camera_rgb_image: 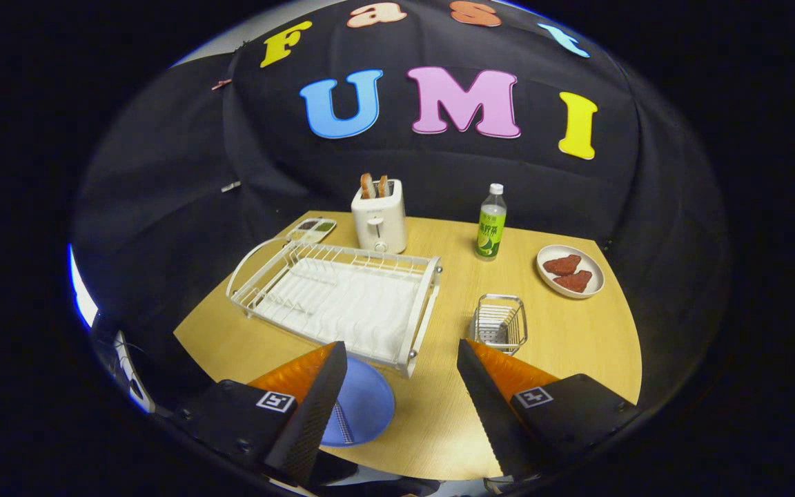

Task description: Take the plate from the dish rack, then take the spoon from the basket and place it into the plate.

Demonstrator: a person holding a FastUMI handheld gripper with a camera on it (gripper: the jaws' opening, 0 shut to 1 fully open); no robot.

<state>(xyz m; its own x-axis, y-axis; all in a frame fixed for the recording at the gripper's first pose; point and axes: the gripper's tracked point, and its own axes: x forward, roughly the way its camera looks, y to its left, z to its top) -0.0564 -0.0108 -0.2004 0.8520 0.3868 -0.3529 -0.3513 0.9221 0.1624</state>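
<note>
One plate (364,404), blue, round and shallow, lies flat on the desk (577,338) just in front of the dish rack (342,300), partly hidden behind the left finger of your tongs (397,393). One spoon (344,422) rests in it; what shows looks like a pale, thin handle, the rest being covered by that finger. Your tongs stand wide open and grip nothing, with bare wood between the fingers. The dish rack is white wire and holds nothing. One small wire basket (499,323) sits just beyond the right finger. Further back: one white toaster (379,219) with two slices of toast, one bottle (491,223) with a green label, and one pale dish (570,271) with two reddish-brown pieces.
</note>
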